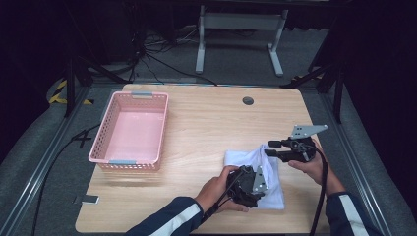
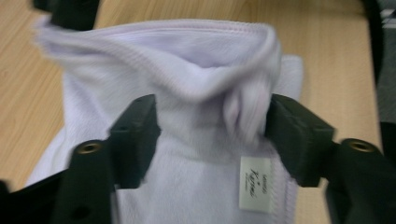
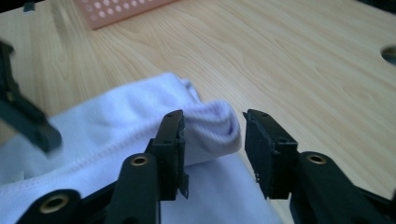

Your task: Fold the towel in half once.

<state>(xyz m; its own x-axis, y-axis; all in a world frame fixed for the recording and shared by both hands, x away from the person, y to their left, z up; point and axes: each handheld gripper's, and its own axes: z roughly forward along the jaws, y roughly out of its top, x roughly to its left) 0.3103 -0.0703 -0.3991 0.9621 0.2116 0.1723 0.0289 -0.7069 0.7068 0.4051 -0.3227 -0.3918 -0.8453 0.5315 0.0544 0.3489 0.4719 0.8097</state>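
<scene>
A white towel lies crumpled on the wooden table near its front right. My left gripper rests over the towel's near part. In the left gripper view the gripper is open, with a bunched fold of the towel between the jaws and a small label by the right jaw. My right gripper is at the towel's raised far right corner. In the right gripper view it is open around a rolled edge of the towel, which touches the left jaw only.
An empty pink plastic basket stands at the table's left. A round cable hole sits near the far edge. The tabletop between basket and towel is bare wood. A table frame and cables lie on the floor beyond.
</scene>
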